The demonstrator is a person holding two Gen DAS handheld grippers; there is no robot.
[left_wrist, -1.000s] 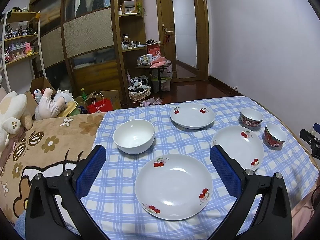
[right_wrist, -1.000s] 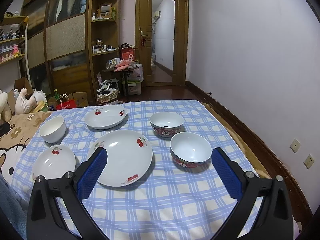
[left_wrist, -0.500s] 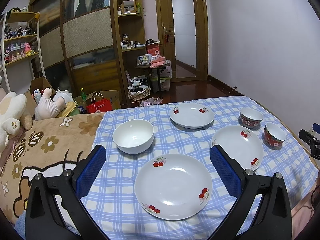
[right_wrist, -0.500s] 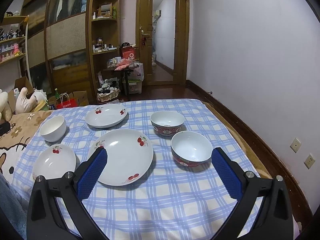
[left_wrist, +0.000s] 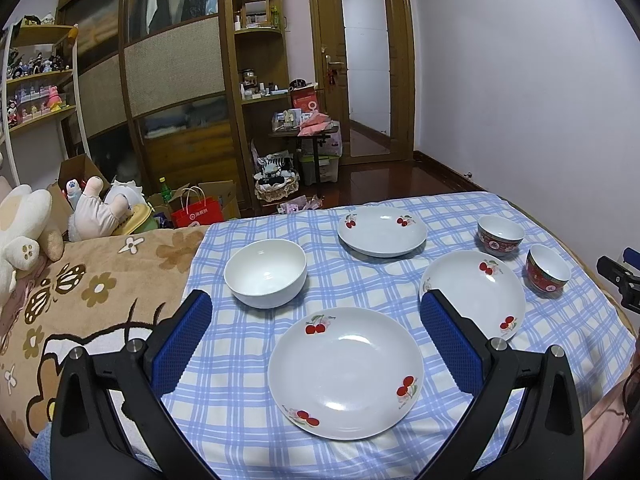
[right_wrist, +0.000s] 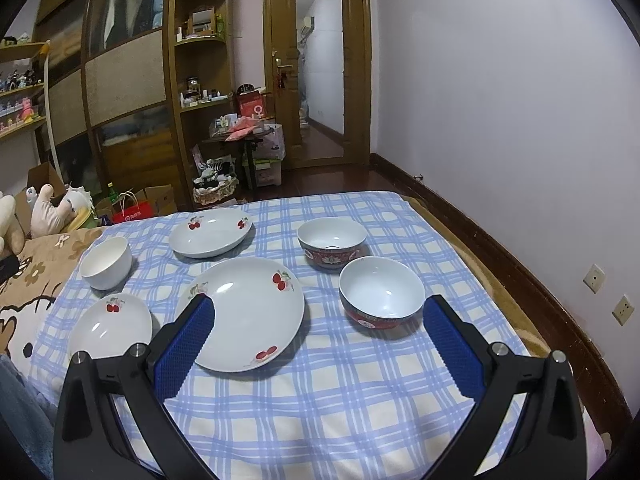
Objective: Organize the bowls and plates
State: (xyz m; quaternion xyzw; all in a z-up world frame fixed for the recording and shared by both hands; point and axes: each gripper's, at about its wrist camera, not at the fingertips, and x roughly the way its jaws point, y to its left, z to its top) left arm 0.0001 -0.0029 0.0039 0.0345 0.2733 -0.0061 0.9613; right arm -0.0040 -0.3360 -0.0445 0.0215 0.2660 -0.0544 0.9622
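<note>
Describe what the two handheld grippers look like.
Both match. The left gripper and right gripper each have two black plastic arms, angular and forked, fastened with silver bolts. The jaws carry long blue pads with a fine grid texture. No cables, markings, hands or sleeves show.

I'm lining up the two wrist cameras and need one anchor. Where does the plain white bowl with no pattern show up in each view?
Left wrist view: the plain white bowl sits left of centre, just beyond the left gripper.
Right wrist view: the same bowl is at the far left, near the cloth's edge.
Shared landmark: the red paper bag on the floor behind it, also seen at.
</note>
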